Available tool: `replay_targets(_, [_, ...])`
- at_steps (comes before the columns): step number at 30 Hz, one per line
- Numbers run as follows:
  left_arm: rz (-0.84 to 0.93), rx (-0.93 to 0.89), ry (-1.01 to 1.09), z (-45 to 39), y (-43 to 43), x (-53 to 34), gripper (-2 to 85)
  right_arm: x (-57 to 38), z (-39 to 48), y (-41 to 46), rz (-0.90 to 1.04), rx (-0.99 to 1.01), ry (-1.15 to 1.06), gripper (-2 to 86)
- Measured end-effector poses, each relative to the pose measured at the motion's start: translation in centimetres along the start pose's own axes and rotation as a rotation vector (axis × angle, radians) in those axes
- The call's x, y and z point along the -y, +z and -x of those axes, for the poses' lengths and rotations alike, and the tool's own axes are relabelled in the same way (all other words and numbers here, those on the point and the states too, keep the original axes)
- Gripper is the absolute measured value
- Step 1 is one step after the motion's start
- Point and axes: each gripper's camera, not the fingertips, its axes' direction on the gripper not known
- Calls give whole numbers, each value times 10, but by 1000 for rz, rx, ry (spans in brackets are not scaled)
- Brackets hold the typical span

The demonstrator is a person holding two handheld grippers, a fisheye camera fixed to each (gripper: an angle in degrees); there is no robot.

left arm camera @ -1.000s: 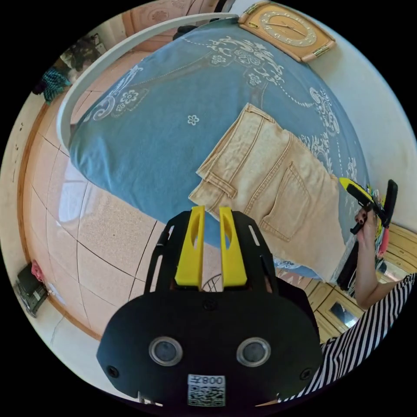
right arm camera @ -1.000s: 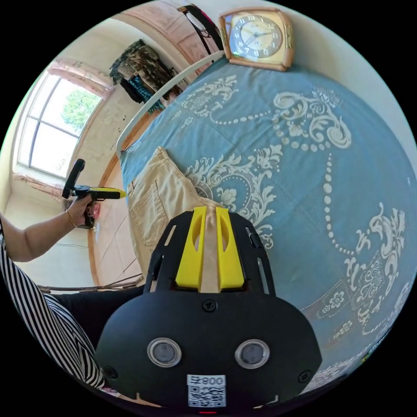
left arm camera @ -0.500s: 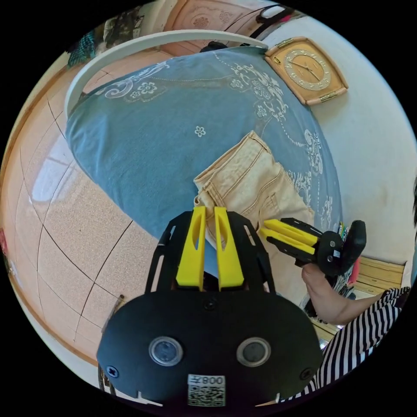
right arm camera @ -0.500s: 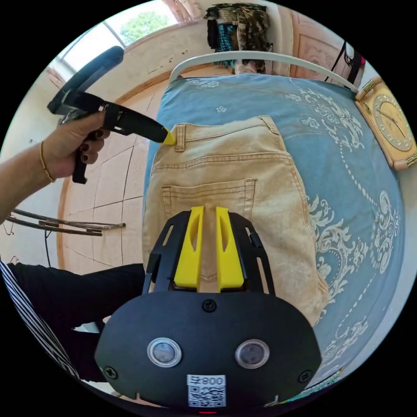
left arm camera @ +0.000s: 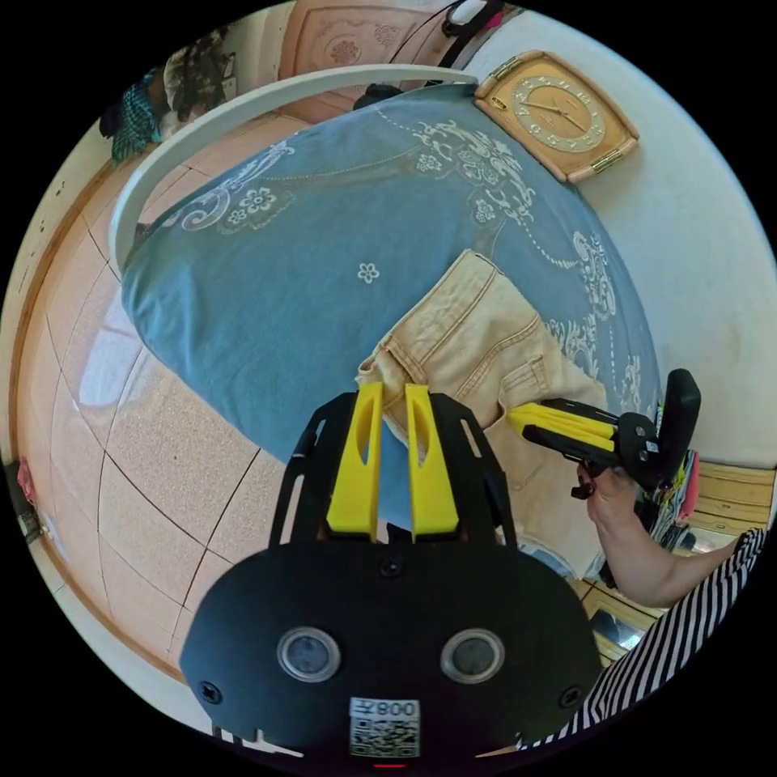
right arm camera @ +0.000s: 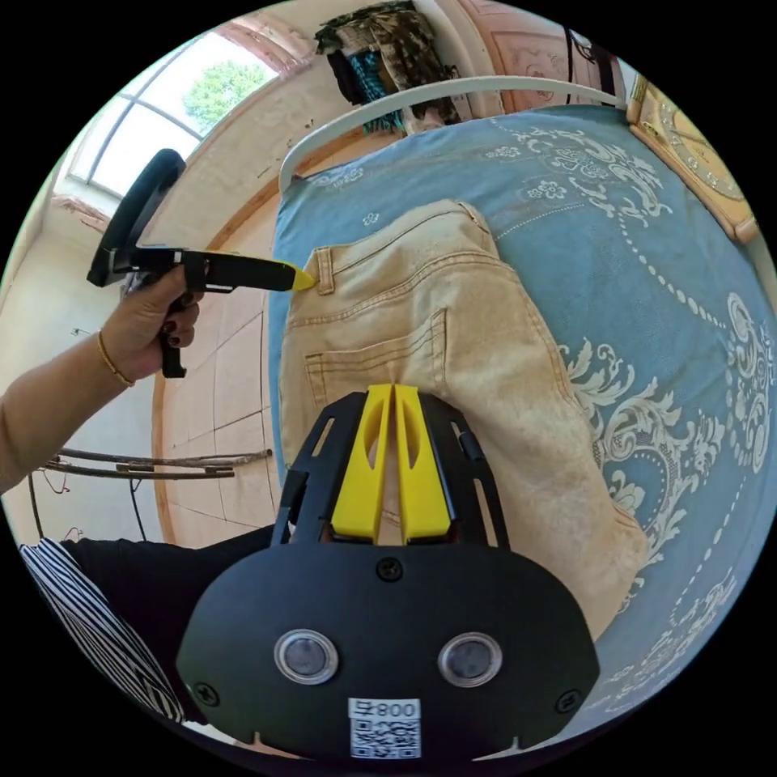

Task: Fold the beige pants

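- Now closer together than half a second ago: yellow jaws of the right gripper [right arm camera: 392, 390], nearly touching, tips over the back-pocket area of the folded beige denim pants [right arm camera: 453, 356]; whether pinching cloth, cannot tell.
- Still slightly apart: yellow jaws of the left gripper [left arm camera: 393, 390], tips just at the waistband corner, nothing between them.
- Lying flat near the edge of the blue patterned bedspread [left arm camera: 324, 243]: the pants.

We see beige pants [right arm camera: 453, 340] just ahead of our yellow-jawed, black-bodied right gripper [right arm camera: 392, 392], on a blue bedspread [left arm camera: 307, 267] with a white floral pattern. Our sleeve [left arm camera: 680, 639] has black and white stripes.
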Motion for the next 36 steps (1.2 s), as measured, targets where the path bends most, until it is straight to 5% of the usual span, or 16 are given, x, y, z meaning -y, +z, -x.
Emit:
replay_targets(6, [-99,81,-5,-27,-26,-2,61,-49,-31,-61,-184,66,109,38])
replay_targets(10, [-155,-40,178,-86,-32,13,64,-104,-72,-101,-285,-41,248,49])
replay_targets(13, [-85,-134,446,-153,-11,39,70,-134,-119,-107,-265,-48,369,64])
replay_targets(17, [70,-280,747,-242,25,72,85,-147,-159,-73,-171,228,403,54])
replay_targets(26, [373,-211,1219,-367,64,58,107,-201,-112,-54,-270,87,375,8])
replay_targets(30, [447,-255,1301,-406,65,57,48,-225,-129,-48,-316,128,437,6])
replay_targets(36, [250,-238,1229,-446,27,56,24,-272,-119,-76,-502,-13,451,3])
